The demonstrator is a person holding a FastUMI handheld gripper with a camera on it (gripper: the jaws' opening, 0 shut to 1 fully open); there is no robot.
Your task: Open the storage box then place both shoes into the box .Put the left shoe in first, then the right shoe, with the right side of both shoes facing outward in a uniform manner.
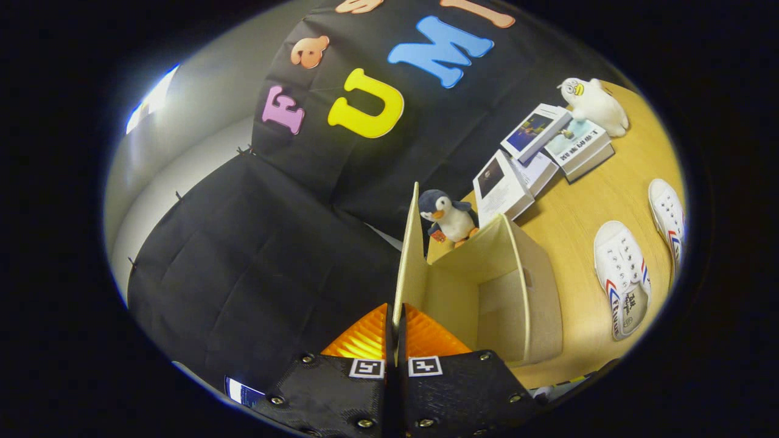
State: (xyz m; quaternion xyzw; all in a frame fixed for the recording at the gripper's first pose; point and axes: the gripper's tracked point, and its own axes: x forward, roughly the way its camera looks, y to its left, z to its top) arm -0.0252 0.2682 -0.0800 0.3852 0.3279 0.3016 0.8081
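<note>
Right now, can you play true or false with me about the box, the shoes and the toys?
1. The gripper has its jaws closed on the box lid. True.
2. Both shoes are inside the storage box. False: the near shoe and the far shoe lie on the table.
3. The toy penguin stands just beyond the box. True.
4. The books are stacked inside the box. False: they lie on the table.

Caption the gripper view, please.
Hand-held gripper shut on the box lid, lifted open; both shoes wait on the table.
</note>
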